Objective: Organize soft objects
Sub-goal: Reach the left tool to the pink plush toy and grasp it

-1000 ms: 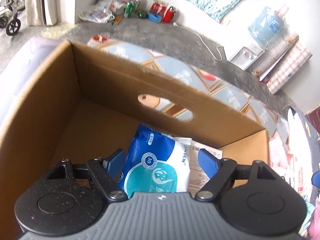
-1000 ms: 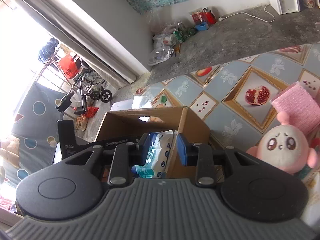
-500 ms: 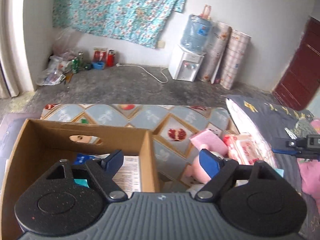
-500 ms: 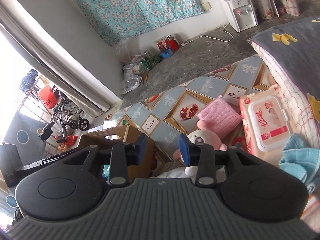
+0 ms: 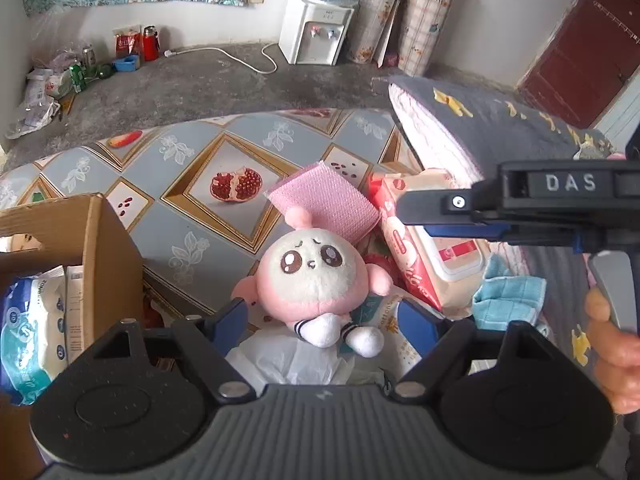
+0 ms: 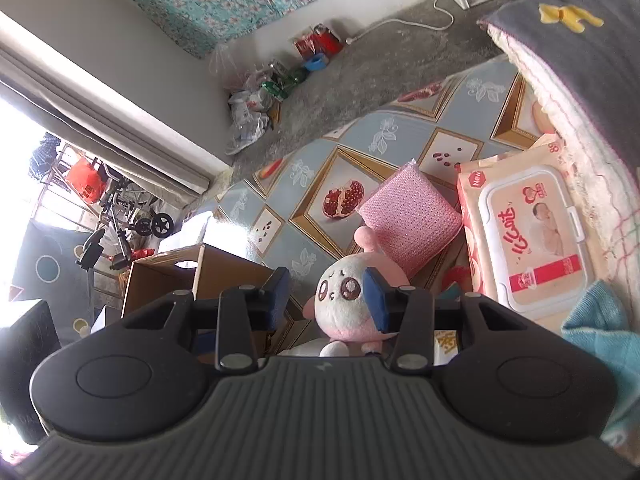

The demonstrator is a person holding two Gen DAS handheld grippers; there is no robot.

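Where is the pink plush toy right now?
In both wrist views the pink plush toy lies centre frame, between the cardboard box and the wipes pack, against the pink sponge.

Both wrist cameras look steeply down over their own fingers, close above the patterned mat. Both views share the pink plush toy and cardboard box.

Left gripper is showing black ribbed housing, blue pads; right gripper is bearing white "DAS" lettering, silver screws.
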